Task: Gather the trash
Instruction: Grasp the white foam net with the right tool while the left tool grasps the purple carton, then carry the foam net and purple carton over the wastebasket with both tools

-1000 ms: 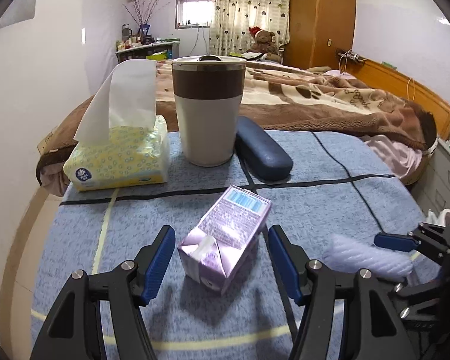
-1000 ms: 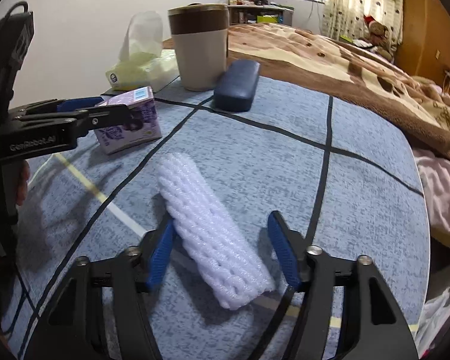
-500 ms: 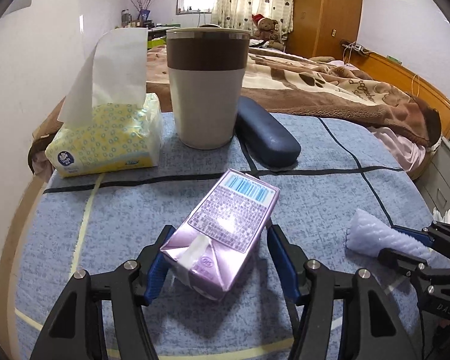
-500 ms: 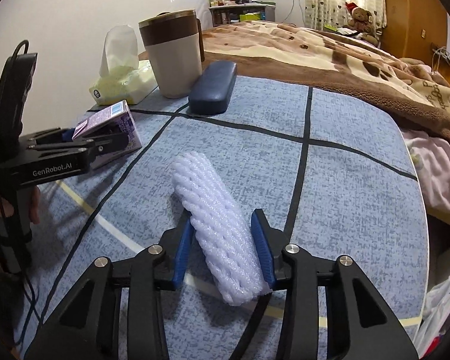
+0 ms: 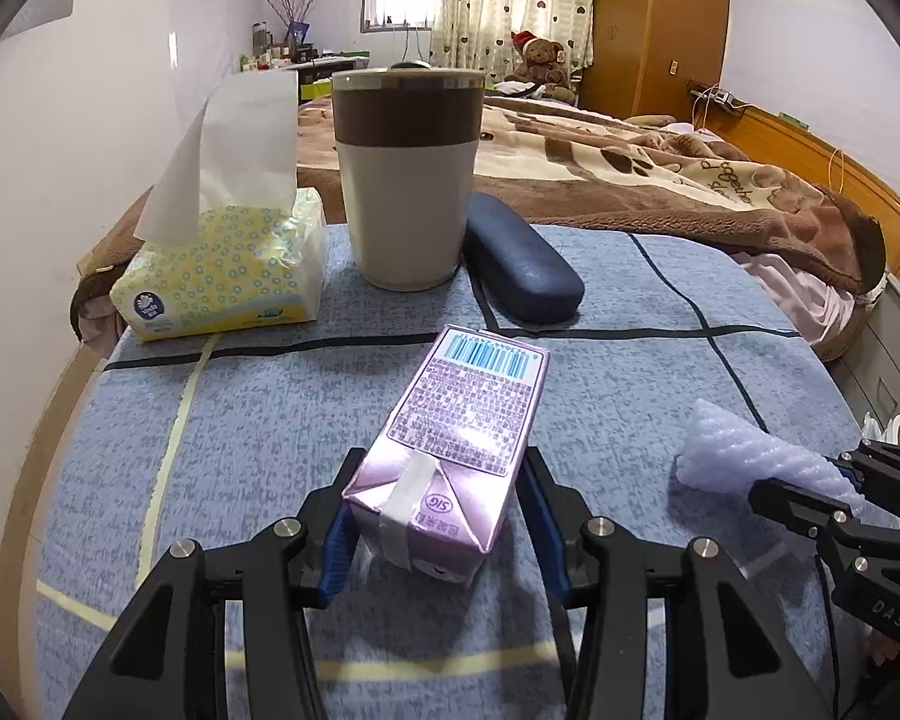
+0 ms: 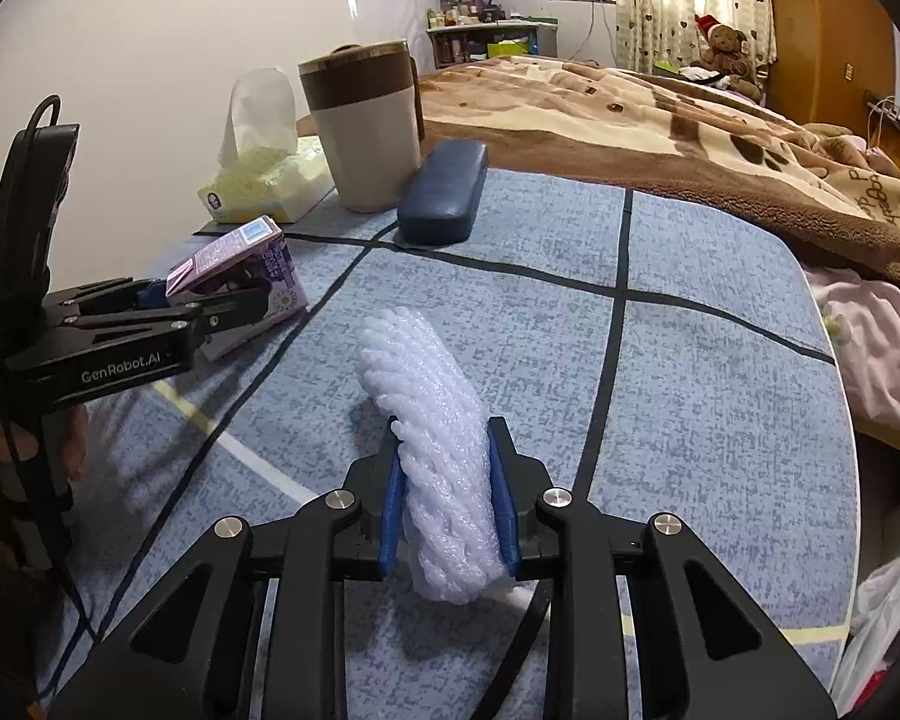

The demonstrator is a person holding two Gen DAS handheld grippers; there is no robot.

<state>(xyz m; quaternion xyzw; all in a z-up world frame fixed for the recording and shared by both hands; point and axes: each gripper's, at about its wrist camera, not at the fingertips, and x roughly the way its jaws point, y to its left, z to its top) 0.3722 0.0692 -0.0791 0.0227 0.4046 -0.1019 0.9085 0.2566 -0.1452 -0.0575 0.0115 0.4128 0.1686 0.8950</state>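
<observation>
Both tongs pitched down toward the desk point(image 5: 660, 372), a hand point(image 6: 60, 450) visible under the left unit. Left tongs point(image 5: 438, 516) were closing, blue pads against the sides of the purple carton point(image 5: 456, 456), which lay between them, flap end nearest; "SIG" and a barcode readable on it, "GenRobot.AI" on the left tongs' body. Right tongs point(image 6: 450, 498) were closing too, pads squeezing the white foam net point(image 6: 438, 450), its far end sticking out ahead. Beyond the carton: tissue pack point(image 5: 222, 264), bin point(image 5: 408, 180), glasses case point(image 5: 522, 267).

White walls point(image 5: 60, 138), bed point(image 5: 660, 168), wooden wardrobe point(image 5: 660, 24)
</observation>
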